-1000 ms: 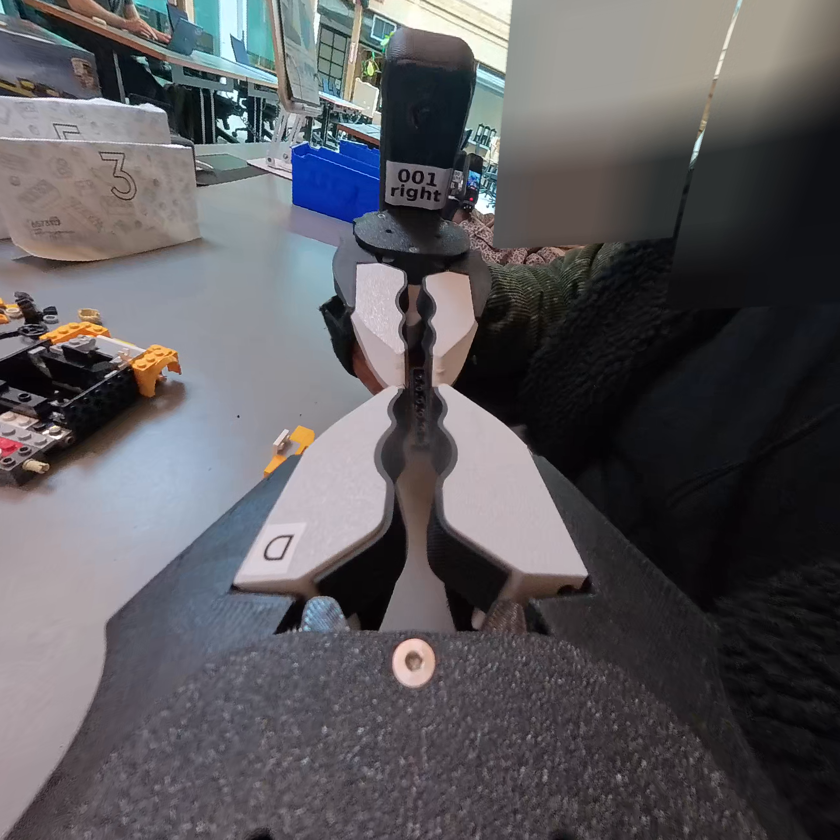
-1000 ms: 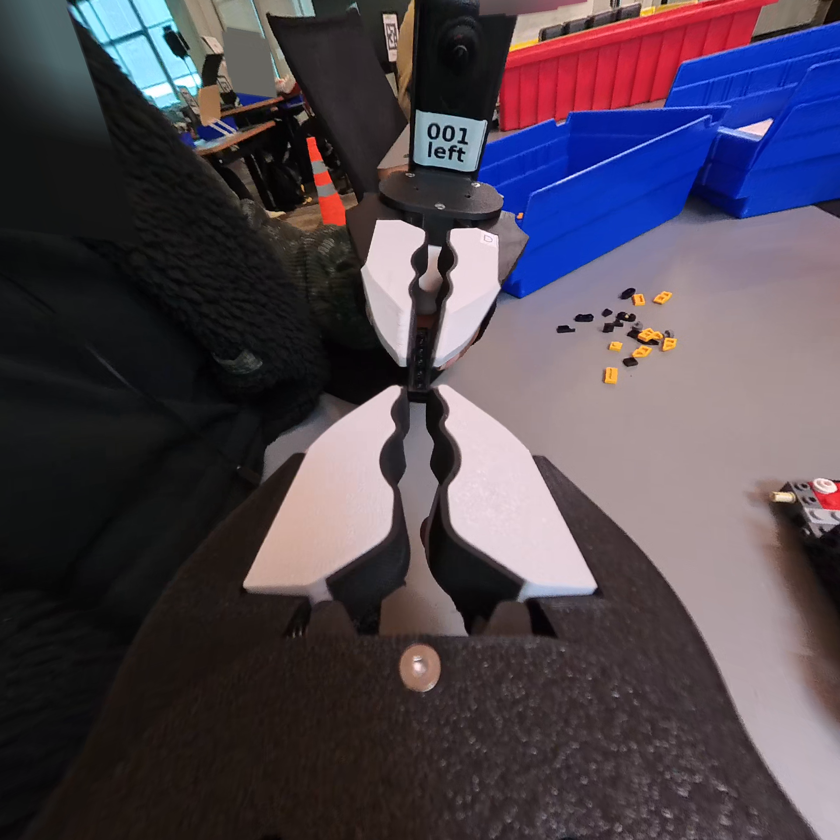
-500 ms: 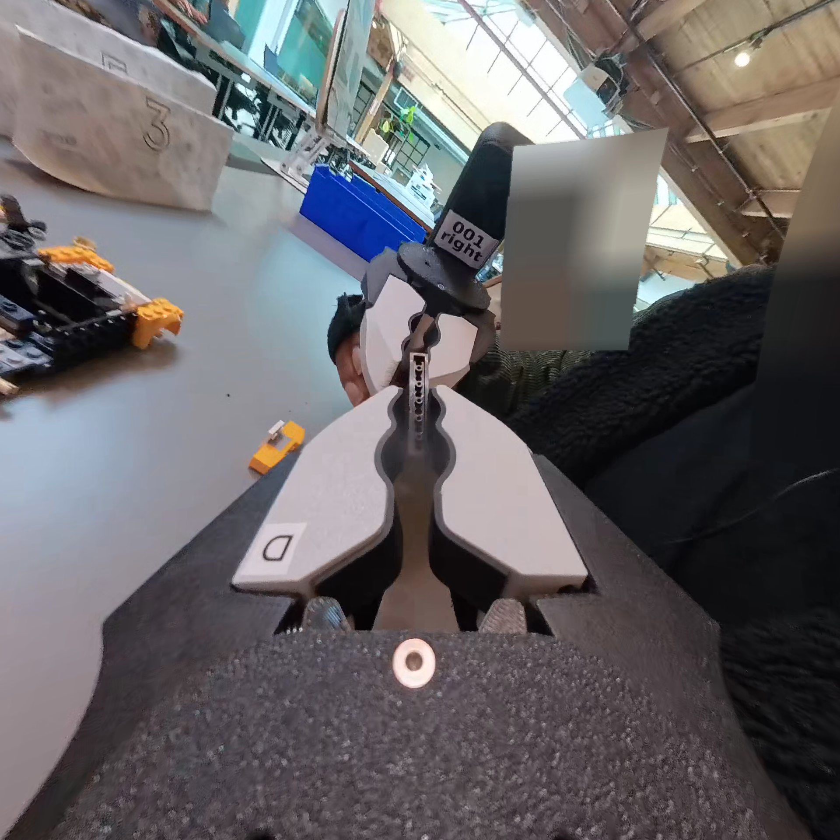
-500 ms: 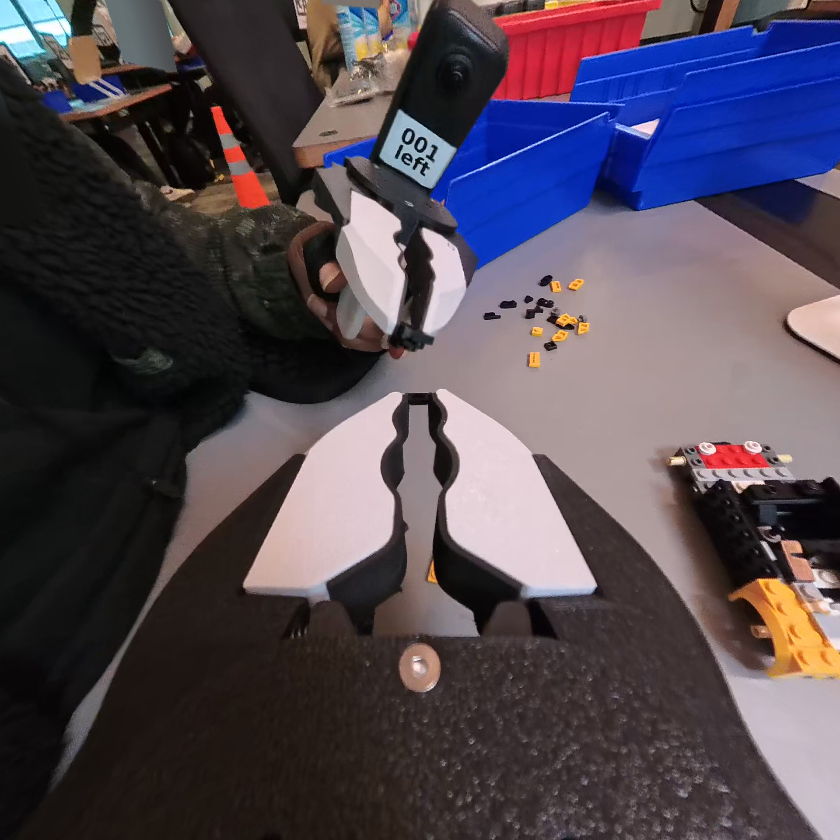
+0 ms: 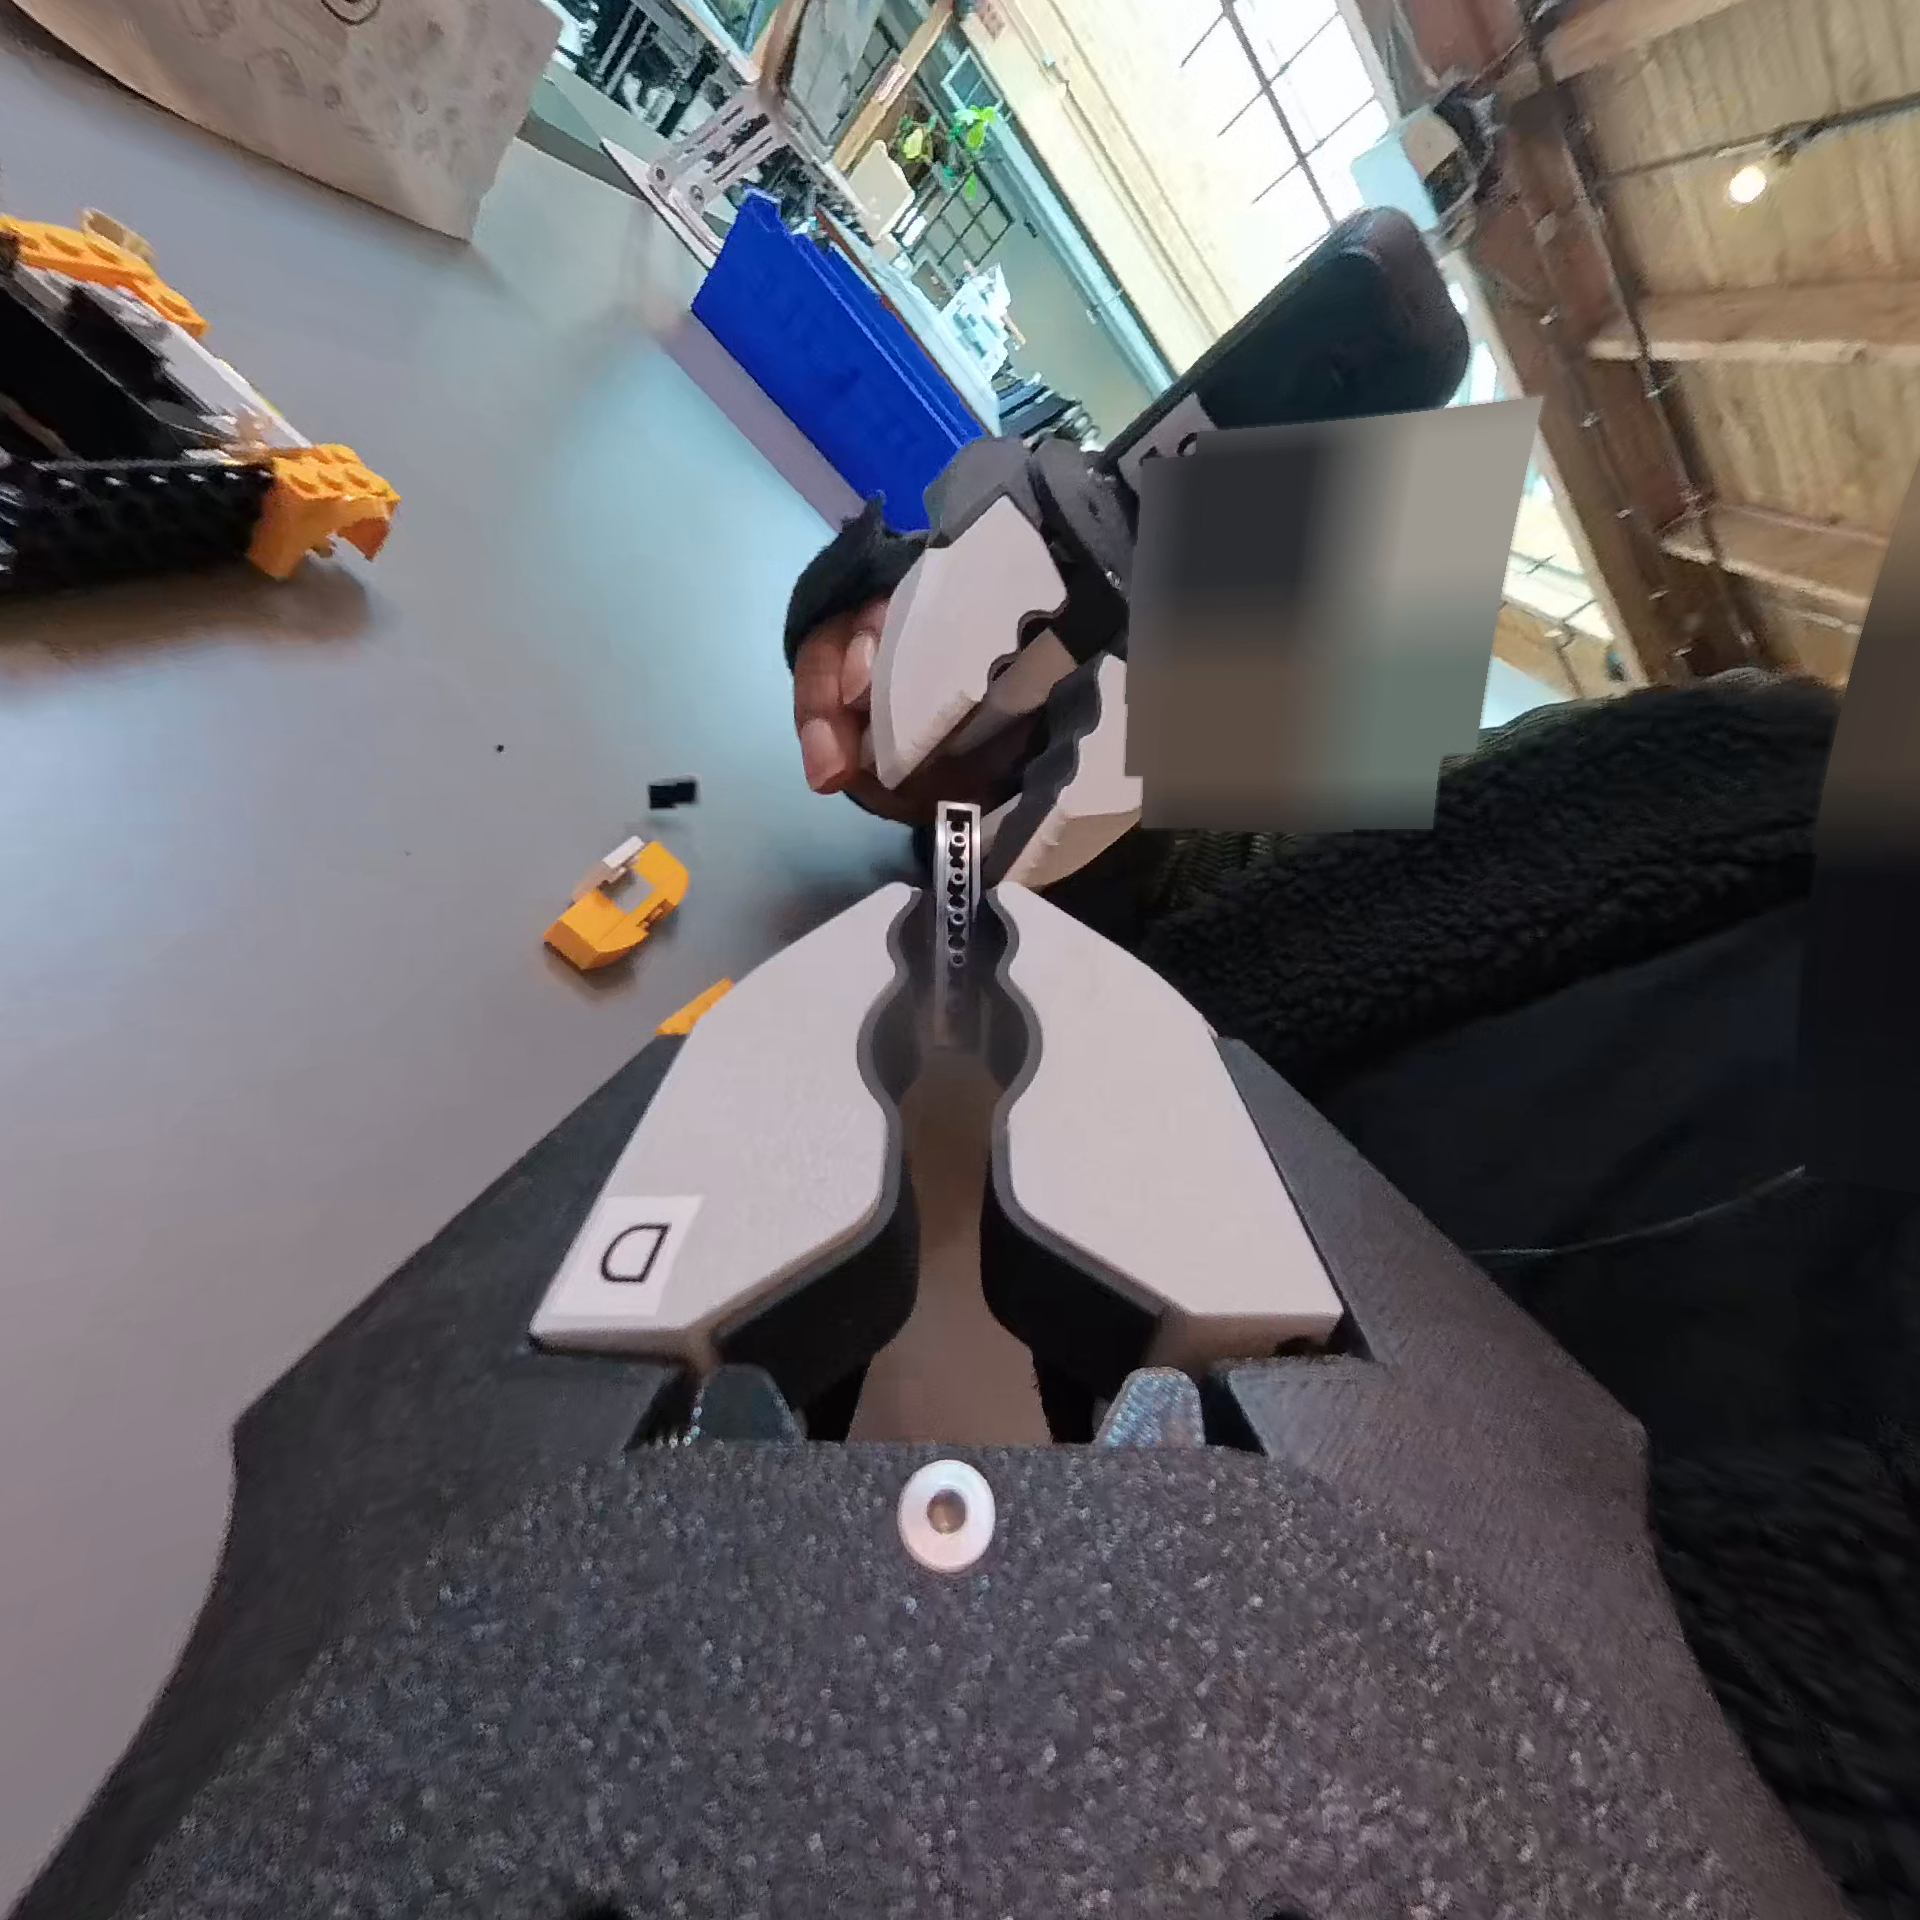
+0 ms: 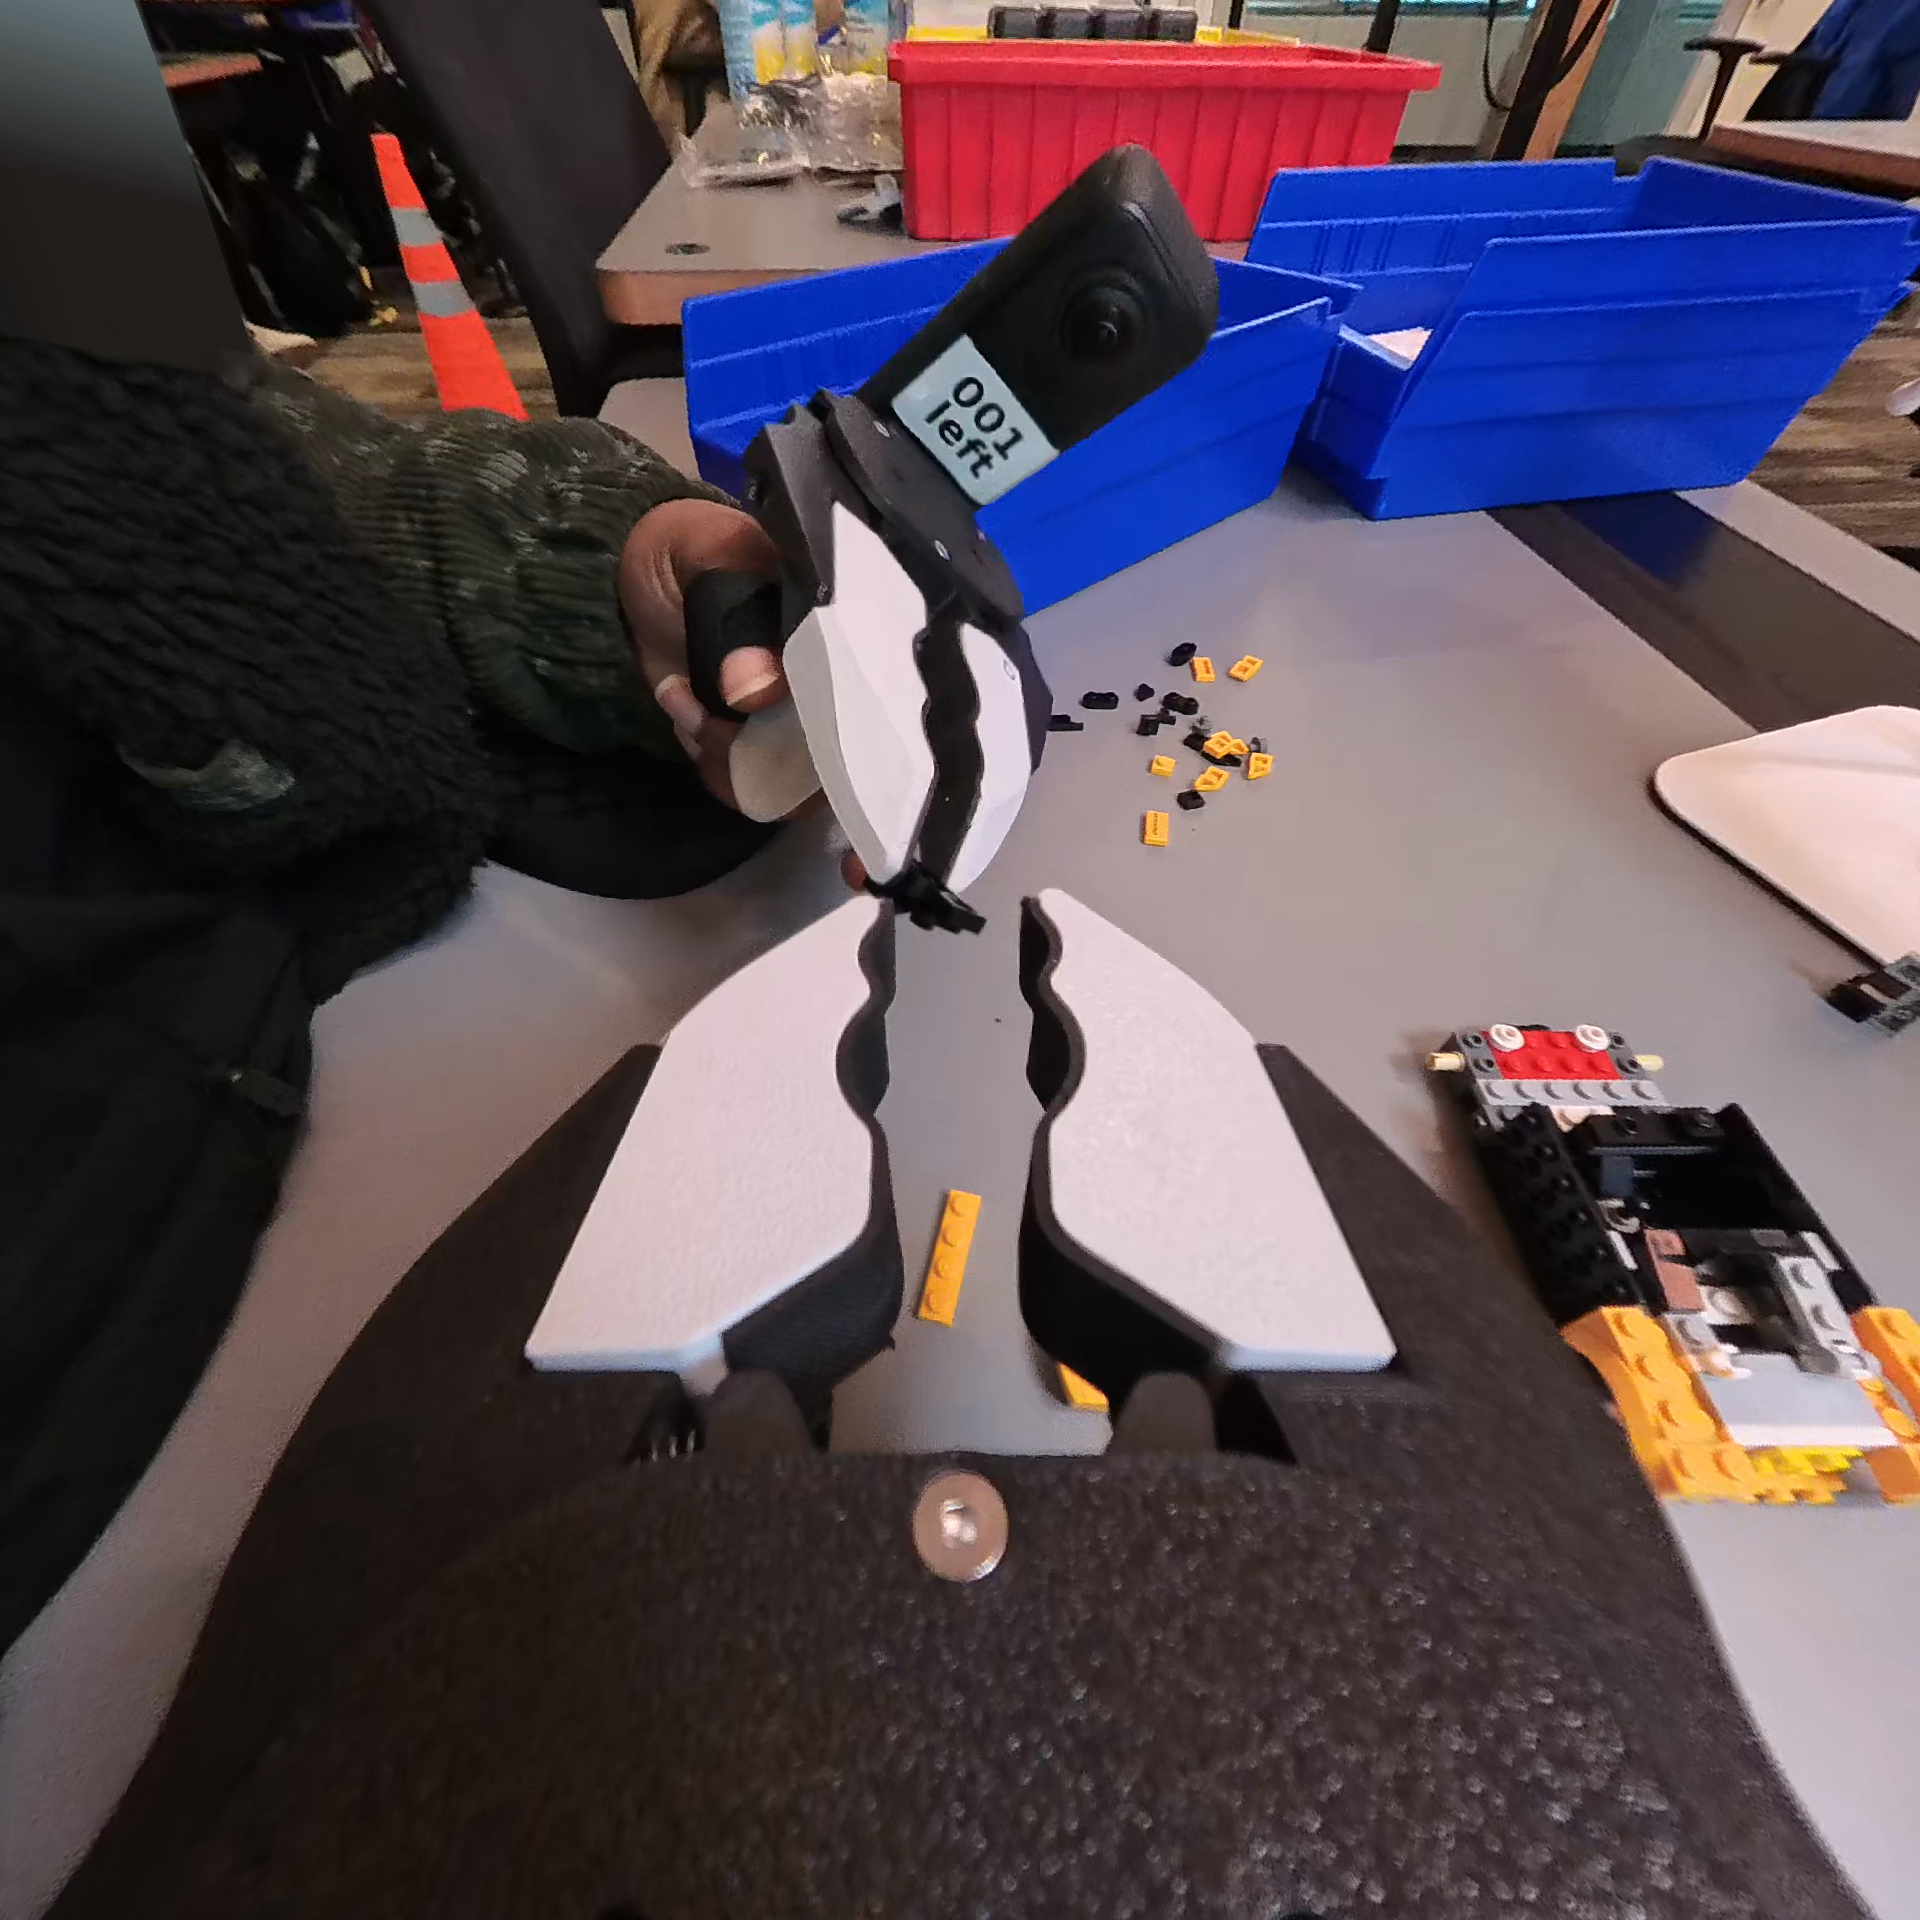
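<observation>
My left gripper (image 5: 954, 896) is shut on a thin dark plate with a row of holes (image 5: 957, 868), held on edge, its far end sticking out past my fingertips. In the right wrist view that gripper (image 6: 920, 883) hangs tilted above the table, the black plate (image 6: 932, 906) pinched at its tips. My right gripper (image 6: 958, 914) is open and holds nothing, its fingertips just short of that plate. It also shows in the left wrist view (image 5: 997, 790), jaws apart behind the plate. A yellow plate (image 6: 948, 1257) lies on the grey table (image 6: 1403, 883) under my right fingers.
A part-built black, grey and orange brick car (image 6: 1683, 1247) sits at the right, and also shows in the left wrist view (image 5: 156, 468). Small black and orange pieces (image 6: 1205, 738) lie scattered ahead. Blue bins (image 6: 1143, 416) and a red bin (image 6: 1143, 135) stand behind. A yellow part (image 5: 618, 904) lies nearby.
A second ago both grippers pinched the plate end to end. My right gripper has let go, opened and drawn back. My left gripper has tilted, keeping the plate.
</observation>
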Motion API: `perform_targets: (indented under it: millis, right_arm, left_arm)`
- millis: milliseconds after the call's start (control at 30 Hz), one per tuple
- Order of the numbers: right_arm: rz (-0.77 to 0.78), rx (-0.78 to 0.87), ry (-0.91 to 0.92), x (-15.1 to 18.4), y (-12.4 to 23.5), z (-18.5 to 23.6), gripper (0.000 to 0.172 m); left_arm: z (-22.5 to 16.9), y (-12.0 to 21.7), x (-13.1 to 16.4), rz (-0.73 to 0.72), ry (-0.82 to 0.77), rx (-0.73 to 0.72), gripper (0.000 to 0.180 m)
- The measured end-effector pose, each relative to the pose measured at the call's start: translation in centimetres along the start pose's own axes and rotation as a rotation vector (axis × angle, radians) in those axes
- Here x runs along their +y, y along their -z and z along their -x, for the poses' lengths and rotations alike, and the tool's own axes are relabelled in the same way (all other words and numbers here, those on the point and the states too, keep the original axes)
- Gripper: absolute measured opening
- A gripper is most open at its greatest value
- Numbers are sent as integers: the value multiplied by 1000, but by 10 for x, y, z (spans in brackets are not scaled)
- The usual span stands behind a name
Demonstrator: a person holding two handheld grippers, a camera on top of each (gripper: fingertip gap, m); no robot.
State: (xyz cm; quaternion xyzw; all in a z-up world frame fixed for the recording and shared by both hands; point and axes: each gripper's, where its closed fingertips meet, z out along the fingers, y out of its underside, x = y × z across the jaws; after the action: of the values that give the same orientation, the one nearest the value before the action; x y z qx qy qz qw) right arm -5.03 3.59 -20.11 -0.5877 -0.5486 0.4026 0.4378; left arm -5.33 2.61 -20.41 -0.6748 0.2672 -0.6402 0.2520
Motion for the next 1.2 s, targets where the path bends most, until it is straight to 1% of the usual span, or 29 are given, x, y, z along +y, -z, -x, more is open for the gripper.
perform_targets:
  millis: [67,100,200,267,333,400,467,533,567,600,633,667,733,767,833,867,933,1000,1067,1100,1200]
  right_arm:
    - [-16,-41,-49,-1,-2,4,20]
    - [-29,-75,-91,-2,-2,7,14]
    - [-63,-177,-233,-6,1,11,10]
    - [-86,-238,-343,-10,3,13,8]
    - [-129,-291,-497,-16,6,10,8]
    - [-202,-344,-686,-23,11,2,8]
    - [-258,-414,-844,-27,16,-2,8]
    - [-263,-461,-930,-25,15,-2,8]
    - [-257,-469,-957,-23,14,-2,8]
    - [-247,-476,-978,-21,12,-1,8]
    - [-243,-478,-998,-19,11,-1,8]
    - [-239,-476,-1016,-17,9,-2,8]
    - [-232,-478,-1040,-14,8,-3,8]
    - [-232,-471,-1037,-13,7,-4,8]
    - [-235,-419,-953,-13,7,-6,9]
    - [-231,-362,-846,-14,7,-9,8]
    - [-179,-192,-531,-14,9,-13,13]
    - [-91,-27,-184,-11,9,-13,19]
    - [21,89,102,-4,3,-8,21]
    - [80,130,210,2,-2,-6,21]
    - [228,214,442,19,-13,-4,21]
  left_arm:
    - [-3,-1,1,3,31,37,8]
    - [-4,-2,2,7,40,47,8]
    - [-9,-3,2,5,43,79,8]
    - [-13,-2,-1,-7,14,88,8]
    - [-20,0,-6,-30,-70,87,13]
    - [-23,3,-11,-46,-229,25,20]
    - [-20,4,-13,-32,-438,-97,21]
    - [-16,7,-17,-25,-634,-233,19]
    - [-16,8,-18,-27,-700,-271,16]
    - [-16,8,-19,-23,-736,-294,14]
    - [-14,8,-17,-7,-744,-309,12]
    - [-12,7,-15,8,-738,-313,7]
    - [-8,8,-14,29,-698,-326,5]
    - [-6,9,-14,33,-652,-327,5]
    - [-4,10,-15,15,-501,-286,5]
    - [-2,10,-14,5,-399,-248,5]
    - [3,13,-14,-23,-193,-179,5]
    - [8,13,-11,-26,-51,-130,5]
    - [12,11,-7,-13,28,-110,5]
    - [14,9,-4,-2,47,-114,5]
    - [18,4,4,39,69,-132,5]
